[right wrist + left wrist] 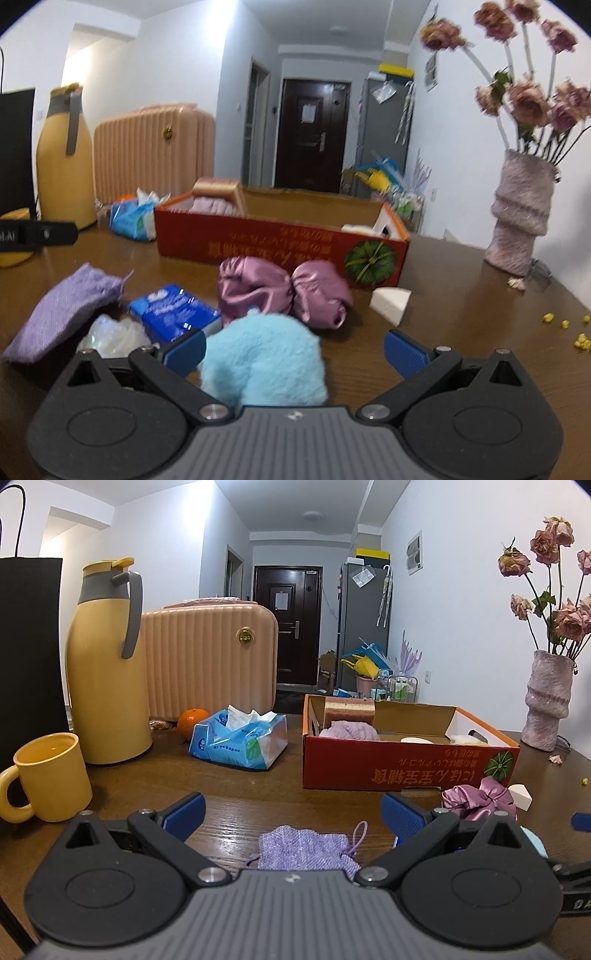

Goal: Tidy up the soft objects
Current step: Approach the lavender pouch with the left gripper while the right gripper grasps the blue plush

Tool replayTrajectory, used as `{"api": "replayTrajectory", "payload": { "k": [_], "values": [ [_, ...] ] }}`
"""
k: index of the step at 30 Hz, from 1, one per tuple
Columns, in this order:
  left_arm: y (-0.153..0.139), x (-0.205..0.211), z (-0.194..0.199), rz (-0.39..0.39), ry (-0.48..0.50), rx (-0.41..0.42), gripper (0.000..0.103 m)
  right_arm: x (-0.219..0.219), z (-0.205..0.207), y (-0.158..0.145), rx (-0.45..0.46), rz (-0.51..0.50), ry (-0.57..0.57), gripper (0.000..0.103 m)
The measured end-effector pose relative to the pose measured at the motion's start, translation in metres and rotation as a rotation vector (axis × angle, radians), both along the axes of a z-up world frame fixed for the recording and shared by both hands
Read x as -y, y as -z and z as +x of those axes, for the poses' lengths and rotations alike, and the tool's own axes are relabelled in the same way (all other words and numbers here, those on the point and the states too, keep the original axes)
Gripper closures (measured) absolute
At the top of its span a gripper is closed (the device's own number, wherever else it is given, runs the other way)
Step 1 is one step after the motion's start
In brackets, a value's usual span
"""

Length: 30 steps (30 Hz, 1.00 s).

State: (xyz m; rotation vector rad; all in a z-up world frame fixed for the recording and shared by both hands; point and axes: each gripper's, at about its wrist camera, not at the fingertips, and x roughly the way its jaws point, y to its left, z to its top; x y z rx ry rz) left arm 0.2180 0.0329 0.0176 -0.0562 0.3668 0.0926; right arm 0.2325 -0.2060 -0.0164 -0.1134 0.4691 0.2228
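On the dark wooden counter (pixel 236 786), near edge: one lilac knitted drawstring pouch (pixel 306 849), flat, coarse weave, cord loop at its right corner, lying between the fingers of the left claw (pixel 293 812), which is spread wide and holds nothing. Beside it, right: one mauve satin item (pixel 284 290), shiny, gathered at the middle like a bow, resting just in front of the red cardboard box (pixel 280 247). One pale blue fluffy piece (pixel 264 363), rounded, plush nap, sitting between the fingers of the right claw (pixel 295 349), nearer the left finger; that claw is also wide apart, gripping nothing. One blue packet (pixel 173 312) and one crumpled clear wrapper (pixel 110 334), between pouch and blue fluff. One white wedge sponge (pixel 389 299), just right of the satin item. Box, open top, pumpkin print on the front: contains a lilac knitted bundle (pixel 349 729) with a pink-and-cream layered sponge block (pixel 349 705) behind it at the left end, pale items at the right end.
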Motion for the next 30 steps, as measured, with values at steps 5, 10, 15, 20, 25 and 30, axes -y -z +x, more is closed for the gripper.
{"api": "replayTrajectory", "payload": {
  "k": [5, 10, 15, 20, 25, 30],
  "values": [
    [0.001, 0.001, 0.001, 0.006, -0.001, -0.004, 0.000, -0.006, 0.017, 0.009, -0.089, 0.010, -0.017, 0.000],
    [0.003, 0.002, 0.003, 0.010, -0.007, -0.014, 0.000, -0.010, 0.034, 0.015, -0.160, 0.031, -0.016, 0.002],
    [0.005, 0.003, 0.005, 0.016, -0.011, -0.021, 0.000, -0.016, 0.038, 0.018, -0.183, 0.017, -0.039, 0.019],
    [0.006, 0.005, 0.006, 0.025, -0.020, -0.024, 0.000, -0.016, 0.035, 0.018, -0.185, 0.019, -0.053, 0.031],
    [0.007, 0.003, 0.006, 0.027, -0.038, -0.023, 0.000, -0.013, 0.029, 0.014, -0.145, 0.022, -0.048, 0.032],
    [0.005, 0.001, 0.005, 0.012, -0.060, -0.021, 0.000, -0.009, 0.025, 0.007, -0.089, 0.025, -0.030, 0.032]
  ]
}}
